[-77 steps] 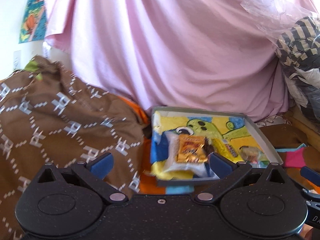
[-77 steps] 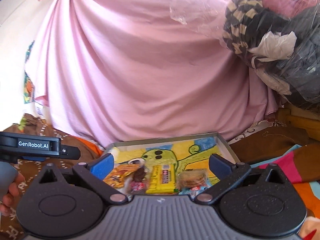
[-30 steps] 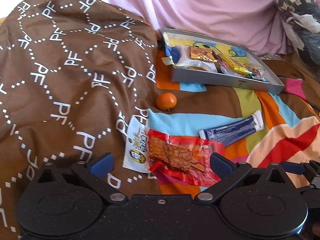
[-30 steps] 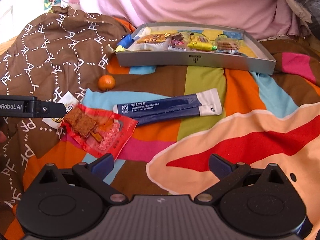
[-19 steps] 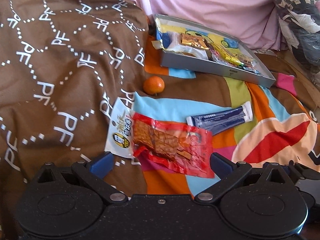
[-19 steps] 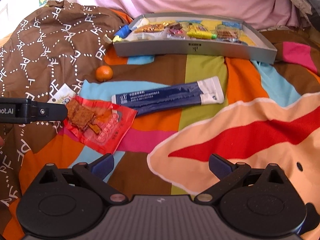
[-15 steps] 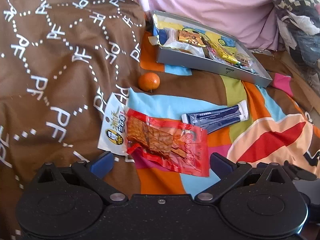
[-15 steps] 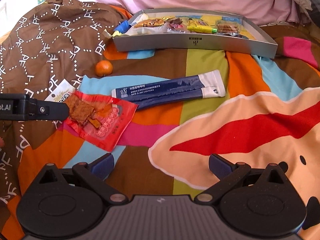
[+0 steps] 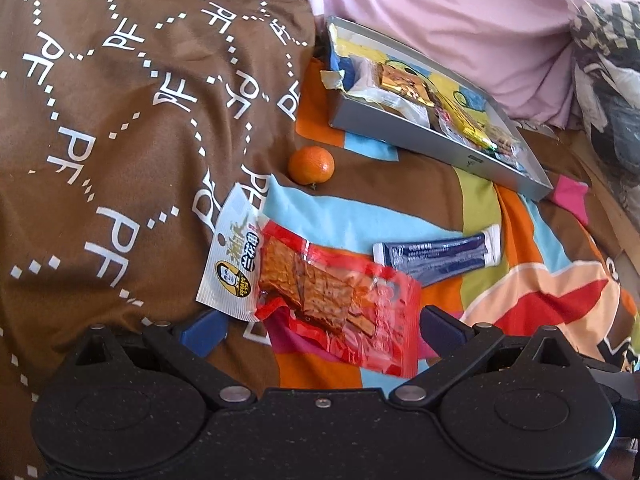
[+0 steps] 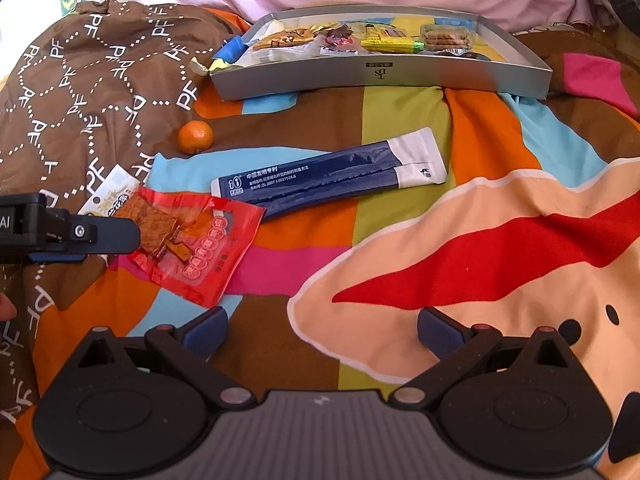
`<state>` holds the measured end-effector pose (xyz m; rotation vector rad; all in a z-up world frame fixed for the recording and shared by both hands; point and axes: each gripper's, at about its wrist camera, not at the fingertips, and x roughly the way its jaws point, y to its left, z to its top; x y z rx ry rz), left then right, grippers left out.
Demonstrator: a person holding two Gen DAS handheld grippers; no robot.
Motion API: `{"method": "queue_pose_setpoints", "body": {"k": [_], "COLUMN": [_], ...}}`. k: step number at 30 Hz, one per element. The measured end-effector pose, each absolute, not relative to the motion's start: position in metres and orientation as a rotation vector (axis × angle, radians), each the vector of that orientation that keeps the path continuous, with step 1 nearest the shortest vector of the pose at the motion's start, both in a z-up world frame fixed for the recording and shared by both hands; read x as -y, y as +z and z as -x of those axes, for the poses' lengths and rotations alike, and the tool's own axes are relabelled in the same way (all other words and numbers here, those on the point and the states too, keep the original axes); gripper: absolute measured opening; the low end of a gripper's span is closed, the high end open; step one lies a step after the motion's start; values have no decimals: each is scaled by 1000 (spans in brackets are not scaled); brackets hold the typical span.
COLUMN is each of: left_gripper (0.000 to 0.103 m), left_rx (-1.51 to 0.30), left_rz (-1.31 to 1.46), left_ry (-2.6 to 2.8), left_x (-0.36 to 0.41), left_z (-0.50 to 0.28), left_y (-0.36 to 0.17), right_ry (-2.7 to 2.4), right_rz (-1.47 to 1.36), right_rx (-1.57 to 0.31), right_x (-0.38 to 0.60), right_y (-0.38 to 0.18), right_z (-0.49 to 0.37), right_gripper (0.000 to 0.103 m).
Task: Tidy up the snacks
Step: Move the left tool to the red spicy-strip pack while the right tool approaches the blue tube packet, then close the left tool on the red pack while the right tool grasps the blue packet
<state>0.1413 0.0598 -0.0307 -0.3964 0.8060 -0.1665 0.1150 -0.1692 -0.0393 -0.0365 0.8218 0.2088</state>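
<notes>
Directly ahead of the left gripper [image 9: 320, 330], jaws wide and empty, lies the red snack packet [image 9: 320, 284], long axis crosswise; right gripper [image 10: 322, 330], also wide, farther.

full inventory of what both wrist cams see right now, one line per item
tray: 1, grey, far end of the bed
snack packets: several, mixed colours, inside tray
mandarin: 1, orange, on bedspread before tray
sachet pack: 1, navy and white, mid bedspread
jerky packet: 1, red and white, between left fingers
blanket: 1, brown, left side
bedspread: 1, multicolour
curtain: 1, pink, behind
left gripper: open
right gripper: open, empty
</notes>
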Motion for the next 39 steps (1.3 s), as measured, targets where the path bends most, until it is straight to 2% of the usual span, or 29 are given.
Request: {"method": "queue_pose_setpoints", "body": {"k": [14,20,24,29,39], "left_gripper": [102,102,102,102,102], "left_rx": [-781,-768,-771,-776,-766], "left_rz": [425,367,357,392,405], "left_ry": [-177,-187,-189,-187,-201], "left_x": [-71,-66,-66,-71,-72], "left_z": [-163,-169,-177,-186,-196], "left_y": [-29,-27,-27,-28,-28], "right_ry": [219,242,237,199,113], "right_rz": [-216,-369,-394,-431,-461], "right_rx": [-883,-929,-976,-1037,-1038], "right_x": [187,196,199,204,199], "right_y": [-26,-21,-14,-9,-13], "right_z": [-160,-200,-227,-255,-277], "right_gripper": [103,96,91,91,91]}}
